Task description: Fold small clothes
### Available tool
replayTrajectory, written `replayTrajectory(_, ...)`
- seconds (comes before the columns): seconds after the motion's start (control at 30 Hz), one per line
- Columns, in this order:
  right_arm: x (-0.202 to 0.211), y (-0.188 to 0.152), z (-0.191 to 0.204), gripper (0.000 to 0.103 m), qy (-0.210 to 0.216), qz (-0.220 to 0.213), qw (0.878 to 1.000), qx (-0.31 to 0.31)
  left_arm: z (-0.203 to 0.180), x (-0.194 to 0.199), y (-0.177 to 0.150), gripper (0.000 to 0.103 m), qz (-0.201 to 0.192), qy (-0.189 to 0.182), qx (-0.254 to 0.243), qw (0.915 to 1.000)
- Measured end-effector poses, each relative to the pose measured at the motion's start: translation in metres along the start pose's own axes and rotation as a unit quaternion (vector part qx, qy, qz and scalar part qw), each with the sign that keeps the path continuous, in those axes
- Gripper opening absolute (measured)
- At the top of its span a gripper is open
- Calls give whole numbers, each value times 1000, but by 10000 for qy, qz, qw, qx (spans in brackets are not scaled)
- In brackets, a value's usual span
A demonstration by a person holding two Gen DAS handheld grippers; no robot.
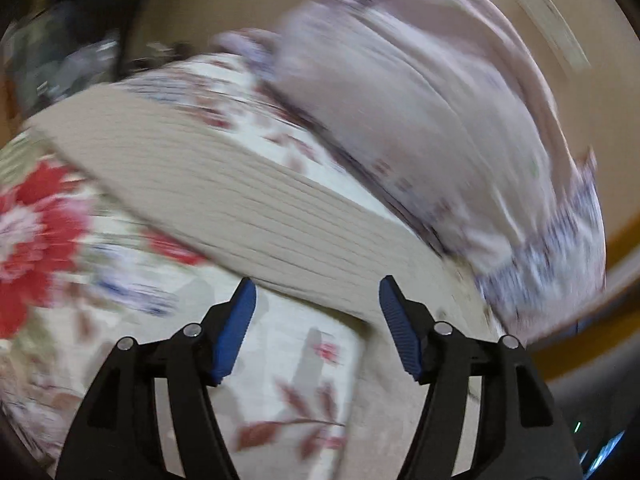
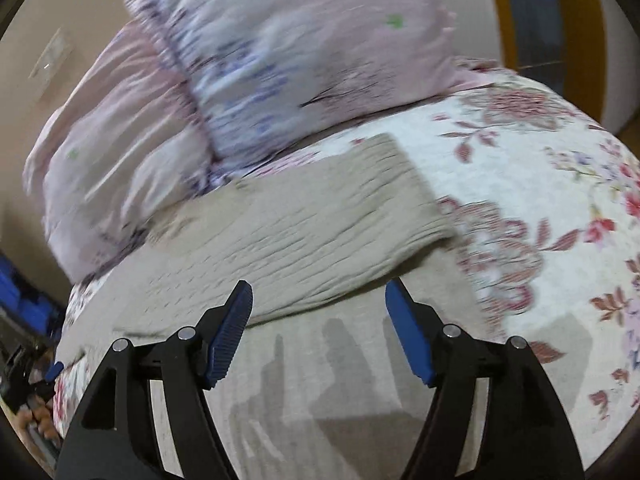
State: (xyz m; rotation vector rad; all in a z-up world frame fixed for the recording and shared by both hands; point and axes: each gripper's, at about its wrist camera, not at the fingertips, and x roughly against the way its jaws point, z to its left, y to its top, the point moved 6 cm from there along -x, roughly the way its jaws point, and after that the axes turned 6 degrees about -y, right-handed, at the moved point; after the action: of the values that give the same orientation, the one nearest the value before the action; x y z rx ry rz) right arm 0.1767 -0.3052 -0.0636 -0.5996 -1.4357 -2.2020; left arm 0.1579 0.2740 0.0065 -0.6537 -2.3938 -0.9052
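Both grippers released: left gripper [image 1: 316, 300], right gripper [image 2: 318, 300], hovering over beige garment [image 2: 304, 232], partly folded on floral bed [image 2: 540, 168] near pillows [image 2: 280, 60]. Next probably regrasp an edge, fold again.

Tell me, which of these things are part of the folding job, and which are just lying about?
Part of the job:
beige ribbed garment
left tool, open
right tool, open

Just lying about:
floral bedspread
pink patterned pillows
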Motion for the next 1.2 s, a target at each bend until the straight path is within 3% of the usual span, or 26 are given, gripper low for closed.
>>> replayTrajectory(0.13,-4,-9,19,71,237,159,9994,192,42,7,19,58,-170,17,797,9967)
replayTrajectory(0.23,-1,-14,24,71,313,206,9990,251,65,2,25,55,-199,-68,1462,9890)
replayTrajectory(0.37,0,-16,24,71,310,212,9988,317,83,0,34,49,-364,-150,1860,9818)
replayTrajectory(0.47,-1,-17,25,71,348,249,9987,280,95,0,43,40,-485,-99,1991,9787)
replayTrajectory(0.6,-1,-19,28,71,376,250,9984,331,111,-1,49,17,-534,-38,2160,9749)
replayTrajectory(0.63,-1,-20,28,71,382,254,9984,332,113,-2,51,7,-509,35,2134,9756)
replayTrajectory(0.8,-1,-18,25,71,398,236,9984,313,85,9,59,5,-706,15,1580,9849)
replayTrajectory(1.03,1,-17,26,71,443,214,9983,317,-34,5,53,5,-670,-662,268,9952)
replayTrajectory(1.2,2,-18,29,71,466,218,9979,394,-129,-31,5,5,-158,-1196,-718,9901)
